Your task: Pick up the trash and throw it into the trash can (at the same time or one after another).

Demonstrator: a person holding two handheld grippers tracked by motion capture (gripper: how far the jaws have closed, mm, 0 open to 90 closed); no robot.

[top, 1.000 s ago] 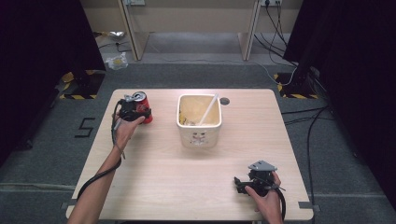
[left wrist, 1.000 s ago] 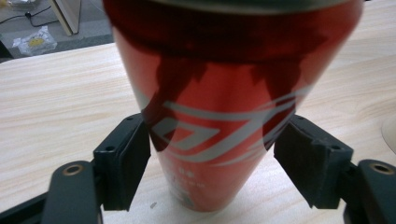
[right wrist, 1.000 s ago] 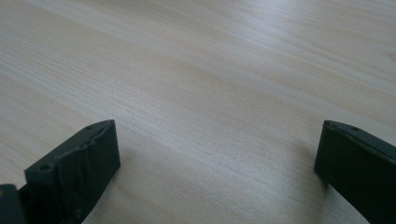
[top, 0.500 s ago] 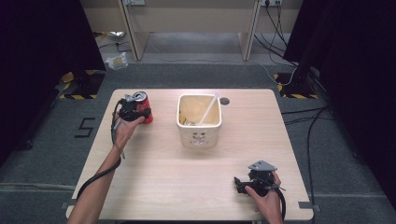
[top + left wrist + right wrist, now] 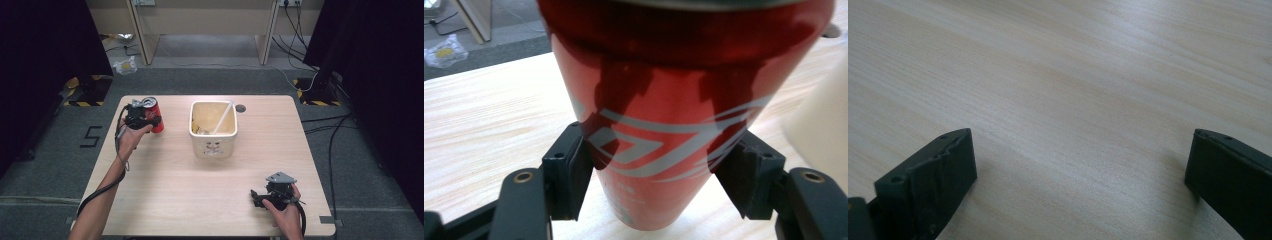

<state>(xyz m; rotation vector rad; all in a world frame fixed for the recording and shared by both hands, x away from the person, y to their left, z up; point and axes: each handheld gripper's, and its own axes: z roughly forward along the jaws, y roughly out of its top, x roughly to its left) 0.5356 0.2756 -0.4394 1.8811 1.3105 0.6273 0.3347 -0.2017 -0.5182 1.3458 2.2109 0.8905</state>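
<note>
A red drink can [image 5: 156, 119] stands upright on the far left of the wooden table [image 5: 190, 200]. My left gripper [image 5: 146, 120] reaches it from the left. In the left gripper view the can [image 5: 664, 100] sits between the two black pads [image 5: 566, 175], and both press against its sides. My right gripper [image 5: 256, 197] lies low near the table's front right, held by a hand. Its jaws stand wide apart in the right gripper view [image 5: 1080, 170], with nothing but bare wood between them.
A cream square bin [image 5: 212, 146] stands at the table's middle back, to the right of the can. A white stick [image 5: 223, 116] leans inside it with some scraps. A small round dark hole [image 5: 241, 108] sits in the table behind the bin.
</note>
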